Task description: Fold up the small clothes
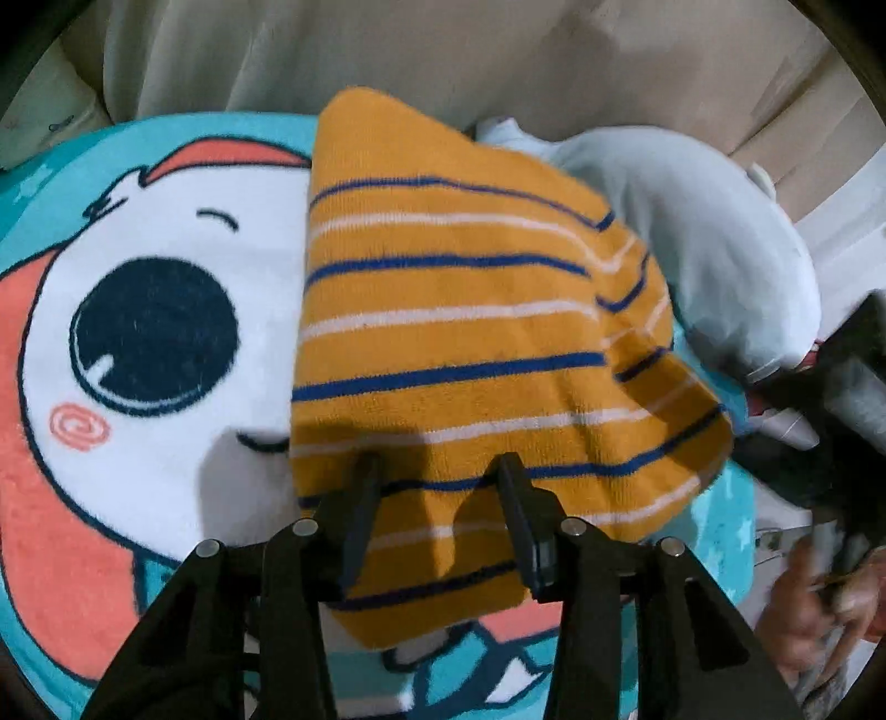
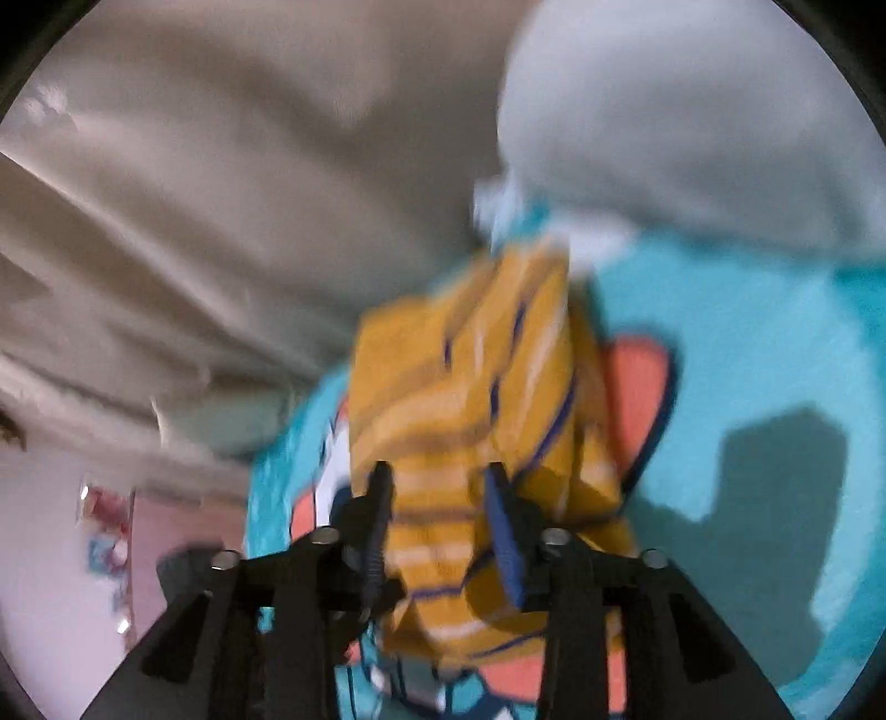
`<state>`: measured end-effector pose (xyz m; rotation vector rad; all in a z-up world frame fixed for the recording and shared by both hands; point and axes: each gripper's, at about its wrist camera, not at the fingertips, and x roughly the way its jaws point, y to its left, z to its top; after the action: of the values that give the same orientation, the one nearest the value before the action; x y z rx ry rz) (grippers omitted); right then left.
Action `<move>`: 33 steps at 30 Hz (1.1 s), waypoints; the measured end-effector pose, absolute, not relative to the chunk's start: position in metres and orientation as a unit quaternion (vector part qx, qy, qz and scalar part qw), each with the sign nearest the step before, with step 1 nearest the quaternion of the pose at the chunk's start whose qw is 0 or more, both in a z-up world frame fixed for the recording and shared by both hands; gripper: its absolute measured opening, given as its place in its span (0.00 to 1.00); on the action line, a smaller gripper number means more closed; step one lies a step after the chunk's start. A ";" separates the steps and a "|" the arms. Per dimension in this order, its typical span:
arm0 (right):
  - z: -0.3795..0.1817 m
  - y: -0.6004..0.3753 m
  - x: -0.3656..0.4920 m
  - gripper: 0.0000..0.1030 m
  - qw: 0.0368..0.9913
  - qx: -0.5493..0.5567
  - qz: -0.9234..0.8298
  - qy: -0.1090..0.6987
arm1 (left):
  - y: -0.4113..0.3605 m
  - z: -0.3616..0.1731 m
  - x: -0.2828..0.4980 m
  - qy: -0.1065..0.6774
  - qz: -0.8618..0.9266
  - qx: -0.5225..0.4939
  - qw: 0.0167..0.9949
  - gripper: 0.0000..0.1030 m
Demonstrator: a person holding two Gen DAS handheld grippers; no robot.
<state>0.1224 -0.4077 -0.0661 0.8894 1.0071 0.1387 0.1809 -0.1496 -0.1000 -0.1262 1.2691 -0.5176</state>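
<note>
Here, found the left claw (image 1: 440, 487) spread, fingers standing apart above the near end of the striped garment (image 1: 454, 332), pressing nothing. Found the right claw (image 2: 437, 498) parted too, with bunched striped cloth lying between its fingers; could not make out any real pinch through the blur, so judged it loose. Saw the garment resting on the cartoon towel (image 1: 155, 310), mustard with blue and white stripes, already doubled over along a straight edge on the left of the left wrist view. Noted a pale grey-blue garment (image 1: 692, 232) just beyond it on the right, touching or tucked under its far corner, and a crumpled beige sheet (image 1: 387, 50) behind both. Judged the knit soft, light and limp, a bit thick where layered: no risk of breakage, little slip against the fluffy towel, but liable to sag and unfold if lifted by one point. Would take hold at the two near corners or along the hem, through all layers, one claw at each. Read its long axis as running from the claws straight away toward the sheet, stripes crossing it, the far end tapering narrower than the near one. Reckoned the next fold should go across that axis, near end carried over to the far end
</note>
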 end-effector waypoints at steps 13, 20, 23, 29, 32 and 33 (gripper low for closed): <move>-0.067 -0.420 0.144 0.81 0.827 0.302 -0.003 0.475 | -0.080 -0.101 0.265 0.579 -0.239 -0.172 0.761 0.71; -0.110 -0.414 0.189 0.69 0.795 0.338 0.042 0.502 | -0.146 -0.132 0.272 0.611 -0.329 -0.112 0.711 0.71; -0.106 -0.405 0.189 0.44 0.781 0.360 0.062 0.506 | -0.131 -0.120 0.275 0.607 -0.329 -0.151 0.708 0.47; -0.063 -0.387 0.180 0.36 0.795 0.372 0.128 0.462 | -0.097 -0.066 0.269 0.563 -0.333 -0.145 0.742 0.46; -0.063 -0.372 0.179 0.43 0.800 0.362 0.143 0.457 | -0.088 -0.072 0.266 0.570 -0.280 -0.101 0.766 0.53; -0.072 -0.371 0.179 0.45 0.799 0.354 0.132 0.468 | -0.085 -0.078 0.265 0.576 -0.259 -0.088 0.770 0.53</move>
<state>0.1786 -0.3706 -0.0716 0.7597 1.0040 0.2828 0.2646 -0.0849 -0.0783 -0.1913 1.2490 -0.5627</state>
